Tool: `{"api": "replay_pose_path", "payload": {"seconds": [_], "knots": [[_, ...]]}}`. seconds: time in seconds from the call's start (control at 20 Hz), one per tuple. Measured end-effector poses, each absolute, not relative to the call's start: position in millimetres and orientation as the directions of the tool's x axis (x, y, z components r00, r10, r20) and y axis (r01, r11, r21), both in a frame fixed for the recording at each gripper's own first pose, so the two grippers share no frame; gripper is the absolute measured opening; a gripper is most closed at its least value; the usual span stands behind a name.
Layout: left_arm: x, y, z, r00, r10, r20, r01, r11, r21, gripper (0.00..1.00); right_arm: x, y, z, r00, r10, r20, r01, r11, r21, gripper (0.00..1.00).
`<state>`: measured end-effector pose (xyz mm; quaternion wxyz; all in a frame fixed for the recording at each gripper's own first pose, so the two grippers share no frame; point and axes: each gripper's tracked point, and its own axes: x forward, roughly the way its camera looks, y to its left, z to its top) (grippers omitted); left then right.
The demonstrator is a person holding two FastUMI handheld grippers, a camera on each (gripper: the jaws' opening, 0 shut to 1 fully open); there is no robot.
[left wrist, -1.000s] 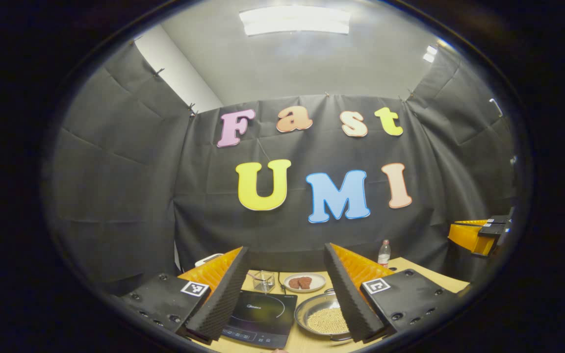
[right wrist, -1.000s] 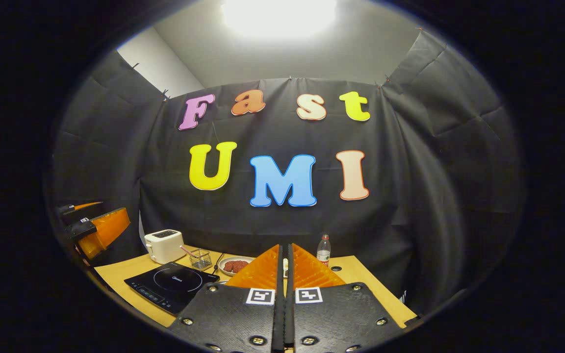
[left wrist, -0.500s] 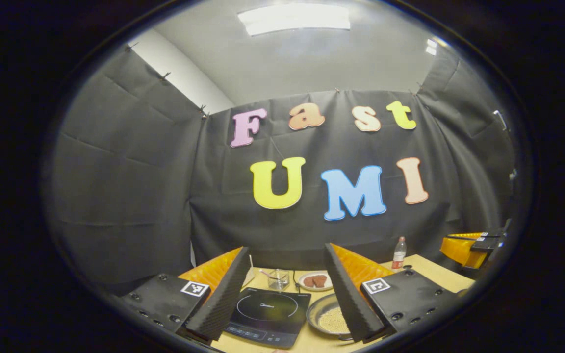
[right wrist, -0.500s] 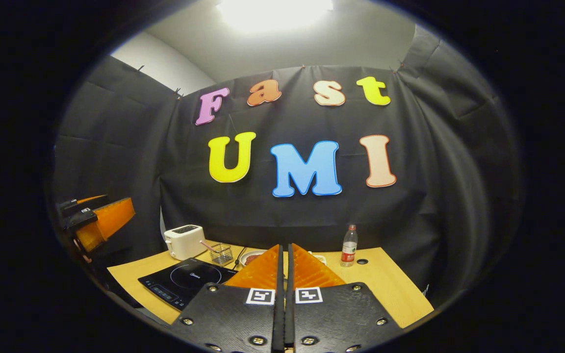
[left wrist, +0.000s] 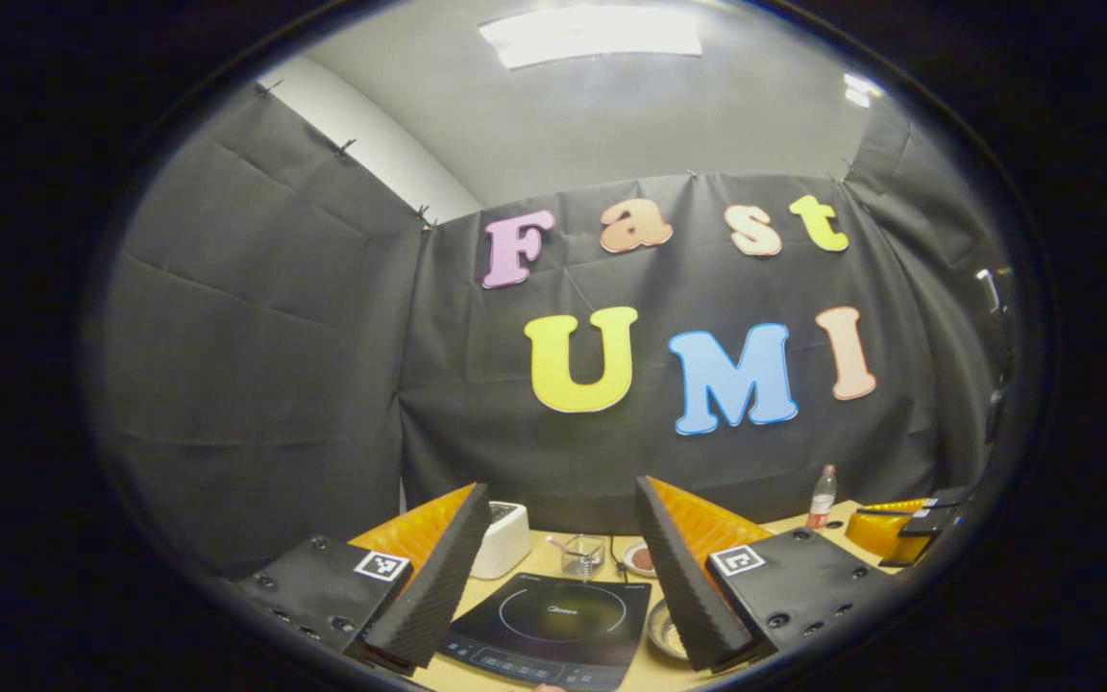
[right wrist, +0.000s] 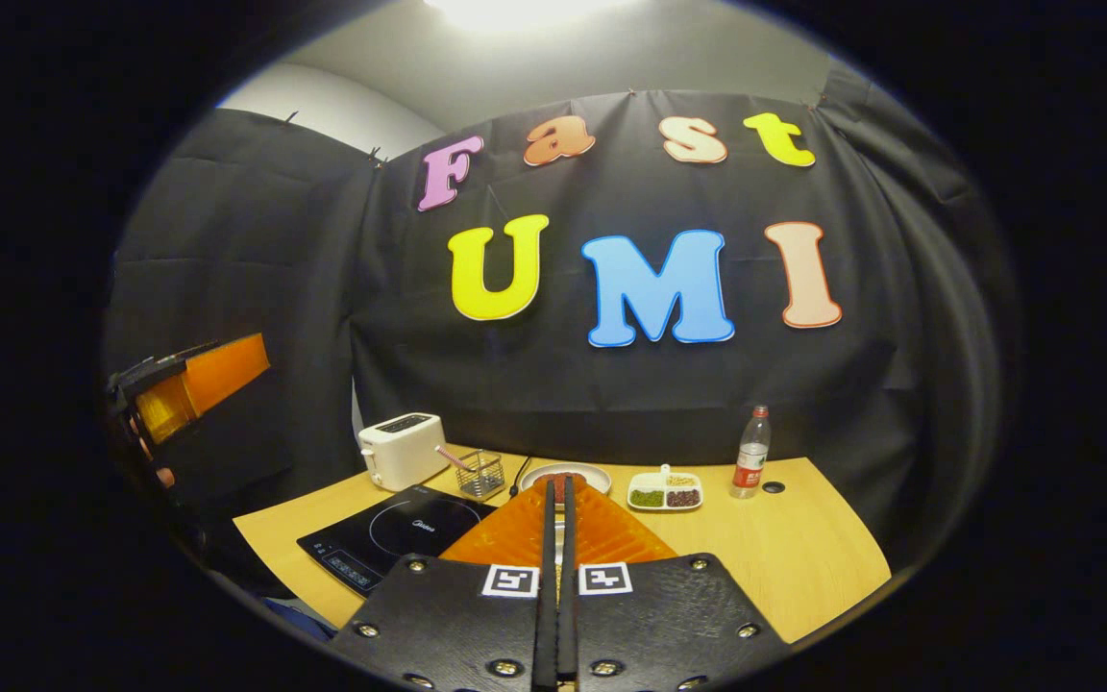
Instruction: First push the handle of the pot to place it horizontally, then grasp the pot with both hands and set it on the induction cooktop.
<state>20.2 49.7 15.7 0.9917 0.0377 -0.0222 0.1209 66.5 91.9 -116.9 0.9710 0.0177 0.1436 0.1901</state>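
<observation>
Up above the wooden table, the left gripper hangs with its two fingers spread wide apart and nothing between them. Through that gap, in the left gripper view, the black induction cooktop lies flat on the table. Just to the cooktop's right, a sliver of the pot peeks out beside the gripper's right-hand finger, pale grains inside it; its handle is hidden, so which way it points cannot be told. Behind the cooktop stand a white toaster and a small wire basket, with a plate next to the basket.

Over to the right gripper view: the right gripper has its fingers pressed together, only a thin slit between them, holding nothing. It floats above the table's near edge, with the cooktop off to its left. Farther back sit the toaster, the basket, the plate, a small divided dish of beans and a water bottle. The left gripper shows at the far left, raised well above the table.
</observation>
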Motion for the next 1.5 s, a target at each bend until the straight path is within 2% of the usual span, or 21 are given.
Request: {"api": "replay_pose_path", "payload": {"seconds": [0.3,0.4,0.6,0.65,0.75,1.2,1.5], "knots": [[15,78,9,0.959,0.278,0.045,-0.281,0.957,0.073,0.94,57,136,-159,0.802,0.465,-0.375,-0.454,0.882,0.122,0.01],[14,87,8,0.956,0.290,0.042,-0.293,0.953,0.074,1.00,53,147,-172,0.775,0.485,-0.406,-0.476,0.870,0.131,0.01],[12,102,4,0.951,0.308,0.040,-0.310,0.948,0.074,0.94,45,166,-196,0.722,0.514,-0.463,-0.505,0.849,0.154,0.01],[11,105,3,0.949,0.311,0.039,-0.314,0.947,0.075,0.98,45,170,-205,0.710,0.518,-0.478,-0.510,0.846,0.159,0.01],[12,113,-1,0.948,0.317,0.032,-0.318,0.945,0.075,0.94,41,177,-218,0.681,0.525,-0.510,-0.518,0.838,0.172,0.01],[22,137,-18,0.941,0.337,0.006,-0.337,0.939,0.067,0.94,22,201,-271,0.559,0.542,-0.628,-0.556,0.806,0.201,0.01],[40,142,-32,0.945,0.327,-0.012,-0.326,0.944,0.060,0.96,4,205,-315,0.438,0.522,-0.732,-0.562,0.795,0.230,0.01]]}}
